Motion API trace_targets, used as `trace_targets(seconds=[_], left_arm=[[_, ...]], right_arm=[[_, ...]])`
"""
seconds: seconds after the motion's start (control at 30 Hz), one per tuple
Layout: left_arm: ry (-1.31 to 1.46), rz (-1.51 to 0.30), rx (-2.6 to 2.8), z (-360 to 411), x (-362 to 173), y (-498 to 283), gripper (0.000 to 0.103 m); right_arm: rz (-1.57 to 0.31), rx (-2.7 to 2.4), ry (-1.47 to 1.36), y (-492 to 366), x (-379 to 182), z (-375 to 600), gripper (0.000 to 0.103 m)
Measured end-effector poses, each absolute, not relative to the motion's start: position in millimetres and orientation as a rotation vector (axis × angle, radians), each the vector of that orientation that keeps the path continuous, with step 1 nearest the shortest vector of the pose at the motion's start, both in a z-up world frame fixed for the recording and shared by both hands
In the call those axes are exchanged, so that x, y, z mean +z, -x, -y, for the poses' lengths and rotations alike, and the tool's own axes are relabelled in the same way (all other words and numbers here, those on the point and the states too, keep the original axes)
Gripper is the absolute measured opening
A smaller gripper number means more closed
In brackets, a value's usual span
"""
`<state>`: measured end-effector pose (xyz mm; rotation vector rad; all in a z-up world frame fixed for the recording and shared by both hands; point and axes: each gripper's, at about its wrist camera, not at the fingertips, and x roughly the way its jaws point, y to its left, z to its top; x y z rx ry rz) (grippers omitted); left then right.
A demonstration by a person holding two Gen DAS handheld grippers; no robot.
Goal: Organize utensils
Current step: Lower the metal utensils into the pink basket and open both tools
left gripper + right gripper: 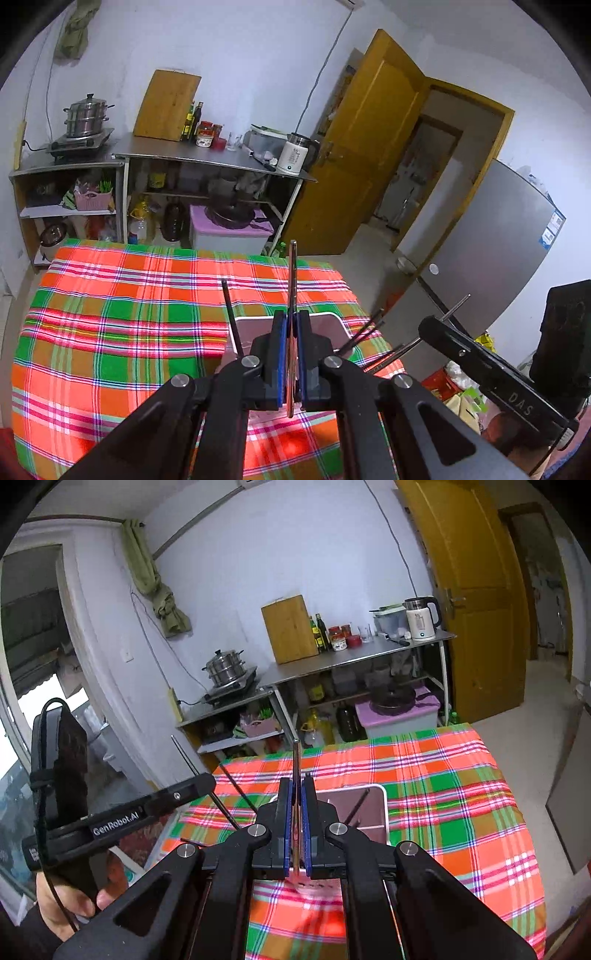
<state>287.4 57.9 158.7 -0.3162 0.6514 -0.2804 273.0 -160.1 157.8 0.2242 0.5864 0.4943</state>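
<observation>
My left gripper point(291, 317) is shut on a flat metal utensil handle point(293, 280) that sticks up past its blue pads, above a white utensil holder point(332, 325) on the plaid tablecloth point(129, 314). Black chopsticks point(231, 314) lean out of the holder. My right gripper point(296, 782) is shut on a thin metal utensil point(296, 764), also above the white holder point(382, 805), where dark chopsticks point(356, 808) stand. The other gripper's body shows in each view, at the right edge point(491, 373) and at the left point(122, 819).
A steel kitchen counter point(207, 153) with a cutting board point(166, 105), bottles and a kettle point(295, 153) stands behind the table. A stove with a steamer pot point(86, 116) is at left. A yellow door point(369, 147) and a grey fridge point(491, 240) are at right.
</observation>
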Motion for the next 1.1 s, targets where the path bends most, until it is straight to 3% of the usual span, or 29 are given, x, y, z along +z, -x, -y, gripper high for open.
trace_targets(seconds=[0.63,1.1], left_arm=[[0.277,-0.609,-0.253,-64,167,-307,0.005],[0.277,-0.653,-0.265,-63,126,-314,0.005]], right_arm=[[-0.588,0.471,-0.238,-295,151,160,0.004],[-0.618,0.466,-0.212,-302,124,148,0.004]])
